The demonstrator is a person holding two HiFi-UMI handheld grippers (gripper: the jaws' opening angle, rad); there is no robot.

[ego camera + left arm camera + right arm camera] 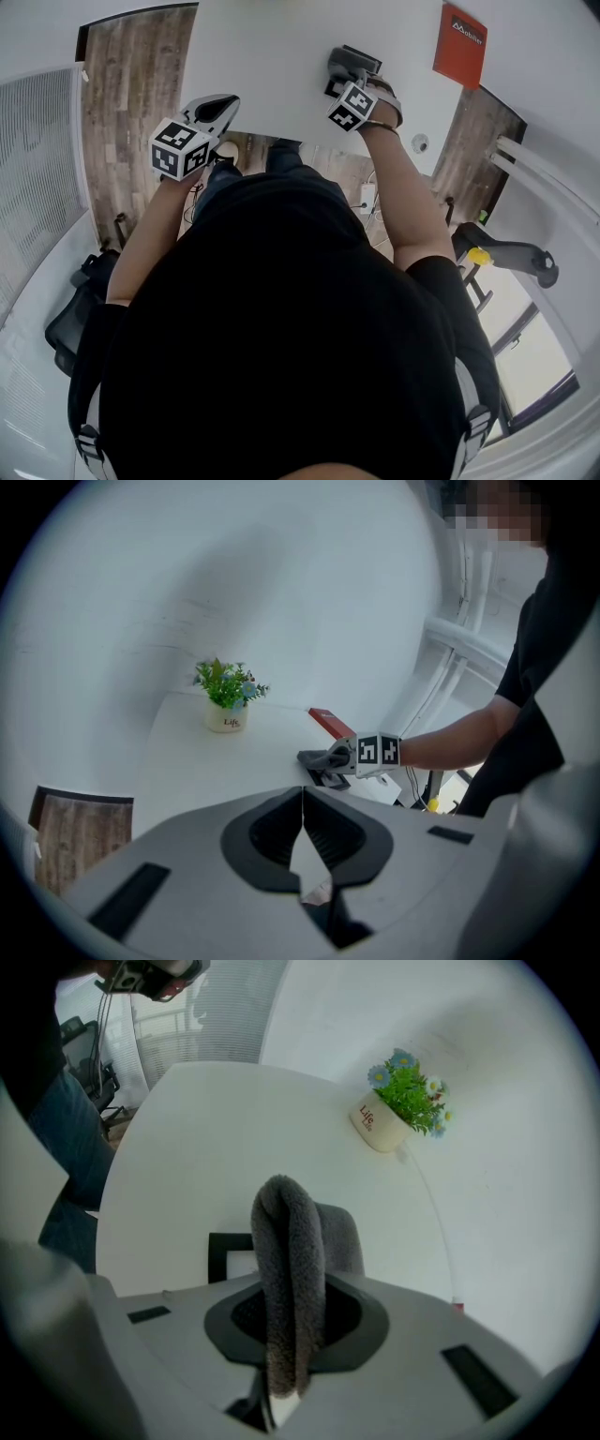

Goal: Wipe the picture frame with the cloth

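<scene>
My right gripper (345, 73) is shut on a folded grey cloth (289, 1269), which hangs out over its jaws. The cloth (340, 64) rests on a black picture frame (223, 1249) that lies flat on the white table (272, 66). Only the frame's left corner and a bit of its white inside show past the cloth. In the left gripper view the right gripper (349, 756) holds the cloth (319, 758) on the frame (328, 779). My left gripper (217, 108) hovers at the table's near edge, jaws shut with nothing between them, well left of the frame.
A small white pot with green plants and blue flowers (398, 1102) stands at the table's far side by the wall. A red flat object (459, 42) lies at the table's right corner. A chair (80, 309) stands on the floor at the left.
</scene>
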